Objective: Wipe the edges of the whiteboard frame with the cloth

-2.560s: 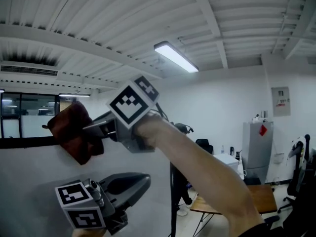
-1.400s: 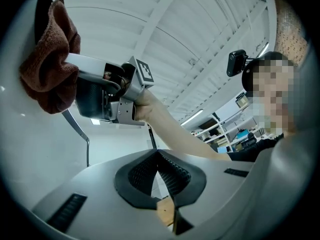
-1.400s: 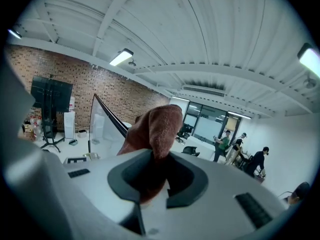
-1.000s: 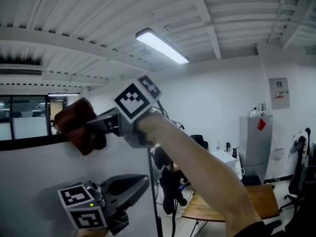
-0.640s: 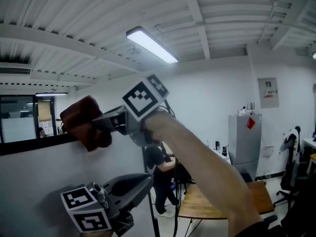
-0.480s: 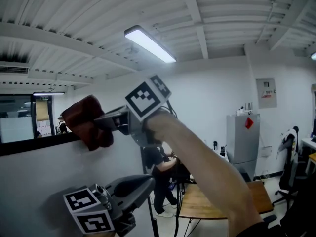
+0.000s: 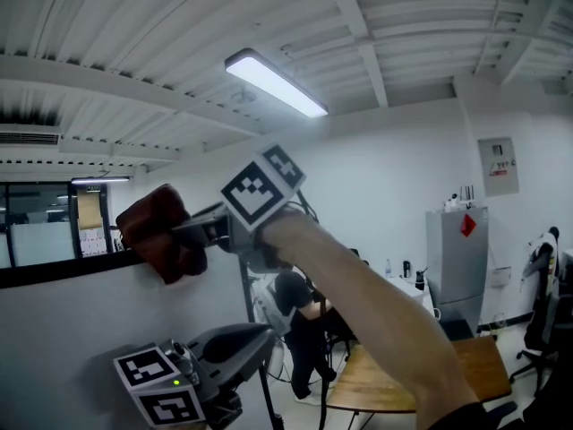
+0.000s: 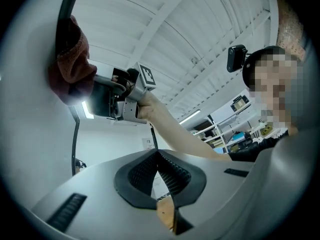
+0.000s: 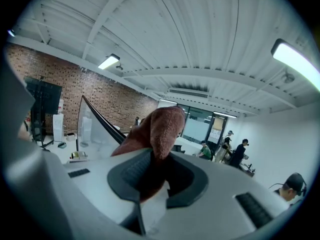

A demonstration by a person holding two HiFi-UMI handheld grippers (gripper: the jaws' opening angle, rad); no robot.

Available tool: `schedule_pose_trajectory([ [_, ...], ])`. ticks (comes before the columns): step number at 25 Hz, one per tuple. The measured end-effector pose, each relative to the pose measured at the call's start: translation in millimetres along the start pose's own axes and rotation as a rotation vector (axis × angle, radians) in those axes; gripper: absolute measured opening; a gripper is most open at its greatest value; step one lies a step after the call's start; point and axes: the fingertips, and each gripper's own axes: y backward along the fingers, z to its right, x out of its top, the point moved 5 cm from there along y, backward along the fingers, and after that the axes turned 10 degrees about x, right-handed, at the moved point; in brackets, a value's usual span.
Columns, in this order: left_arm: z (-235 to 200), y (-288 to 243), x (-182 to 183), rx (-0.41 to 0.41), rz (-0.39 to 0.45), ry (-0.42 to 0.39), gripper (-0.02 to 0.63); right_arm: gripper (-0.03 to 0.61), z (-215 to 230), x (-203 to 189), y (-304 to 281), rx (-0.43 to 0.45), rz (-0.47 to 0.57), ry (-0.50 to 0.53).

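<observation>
Whiteboard frame [image 7: 54, 272] at far left, its dark top edge running across; red-brown cloth [image 7: 159, 240] bunched right up against that edge, clamped in the right gripper [image 7: 190, 232], jaws biting down on the fabric. Just below, the left gripper [image 7: 261, 333] hangs in front of the white board face, jaws pressed together with nothing between them; further right, a person in dark clothes [image 7: 295, 316] beside a wooden table [image 7: 385, 388], and a grey cabinet [image 7: 455, 258] by the far wall.
</observation>
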Motion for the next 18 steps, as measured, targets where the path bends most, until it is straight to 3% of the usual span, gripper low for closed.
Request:
schedule_pose_trajectory([
  [5,-14.8,-41.9,-13.3,0.045,0.003,-0.004,-0.011,0.072,27.7,-10.1,20.9,0.031,-0.003,0.063],
  [11,-30.8,-78.9,-34.6,0.106,-0.021,0.011,-0.011,0.072,58.5,-23.4,44.5,0.057,0.062,0.078],
  [18,-42.3,-100.4,-49.2,0.108,-0.056,0.01,-0.011,0.072,83.7,-37.0,64.0,-0.002,0.104,0.103],
])
